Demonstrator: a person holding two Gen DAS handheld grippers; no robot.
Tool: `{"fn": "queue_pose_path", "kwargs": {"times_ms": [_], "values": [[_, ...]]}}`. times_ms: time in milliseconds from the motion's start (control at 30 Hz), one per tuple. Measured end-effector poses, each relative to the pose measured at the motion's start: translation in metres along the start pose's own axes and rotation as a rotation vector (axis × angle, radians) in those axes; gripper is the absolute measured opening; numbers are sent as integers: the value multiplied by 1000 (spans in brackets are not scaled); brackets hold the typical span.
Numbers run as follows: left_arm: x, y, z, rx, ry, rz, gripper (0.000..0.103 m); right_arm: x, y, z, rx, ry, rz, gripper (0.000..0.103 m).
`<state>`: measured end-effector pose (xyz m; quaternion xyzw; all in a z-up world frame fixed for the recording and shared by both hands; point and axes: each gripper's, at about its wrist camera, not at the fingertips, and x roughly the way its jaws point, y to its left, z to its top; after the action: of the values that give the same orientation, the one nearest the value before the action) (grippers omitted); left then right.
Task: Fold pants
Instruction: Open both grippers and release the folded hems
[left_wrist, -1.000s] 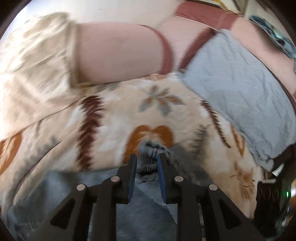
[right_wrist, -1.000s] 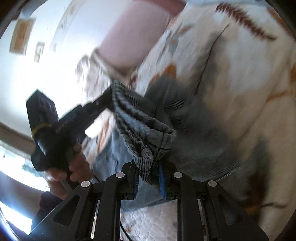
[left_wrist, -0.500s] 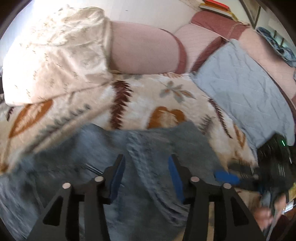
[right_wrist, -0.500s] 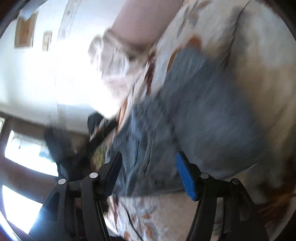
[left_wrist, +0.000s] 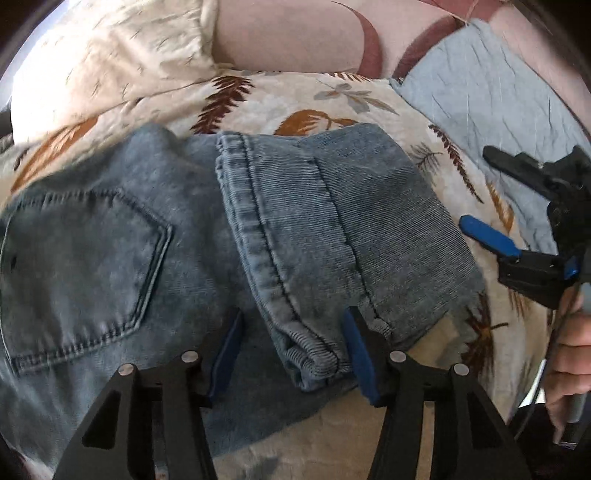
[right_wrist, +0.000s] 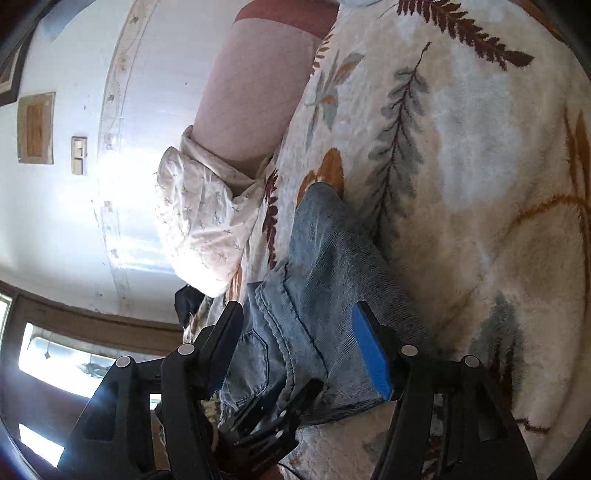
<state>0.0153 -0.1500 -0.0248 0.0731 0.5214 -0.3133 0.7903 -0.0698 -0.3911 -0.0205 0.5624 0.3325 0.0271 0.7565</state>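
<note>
Blue denim pants (left_wrist: 184, 236) lie folded on a leaf-patterned blanket (left_wrist: 303, 99). The leg ends with their hems (left_wrist: 255, 221) rest on top of the seat part with its back pocket (left_wrist: 81, 258). My left gripper (left_wrist: 291, 354) is open and empty, its jaws just above the near hem corner. My right gripper (right_wrist: 299, 347) is open and empty above the fold edge of the pants (right_wrist: 325, 280). It also shows in the left wrist view (left_wrist: 509, 206), at the right beside the pants.
A cream pillow (left_wrist: 110, 59) and a pink headboard cushion (left_wrist: 288, 37) lie behind the pants. A light blue quilt (left_wrist: 491, 85) lies at the back right. A white wall with a switch (right_wrist: 79, 155) shows in the right wrist view.
Both grippers held the leg ends a second ago. They laid them over the seat part, opened and let go. Both have drawn back a little.
</note>
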Motion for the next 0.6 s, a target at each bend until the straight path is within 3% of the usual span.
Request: {"fn": "queue_pose_path", "kwargs": {"times_ms": [133,300,400,533,600], "values": [[-17,7,-10,-65,-45,-29,58,1,-1,-4,-12,8,-12,61],[-62,20,-50,-93,-194,-50,58,9,6,-7,-48,9,-29,61],[-91,43,-79,-168,-295,-39,60,17,10,-9,-68,17,-43,61],[-123,84,-108,-294,-418,94,74,27,18,-17,-109,27,-67,61],[-136,109,-116,-380,-464,171,76,31,24,-22,-141,25,-89,61]]}}
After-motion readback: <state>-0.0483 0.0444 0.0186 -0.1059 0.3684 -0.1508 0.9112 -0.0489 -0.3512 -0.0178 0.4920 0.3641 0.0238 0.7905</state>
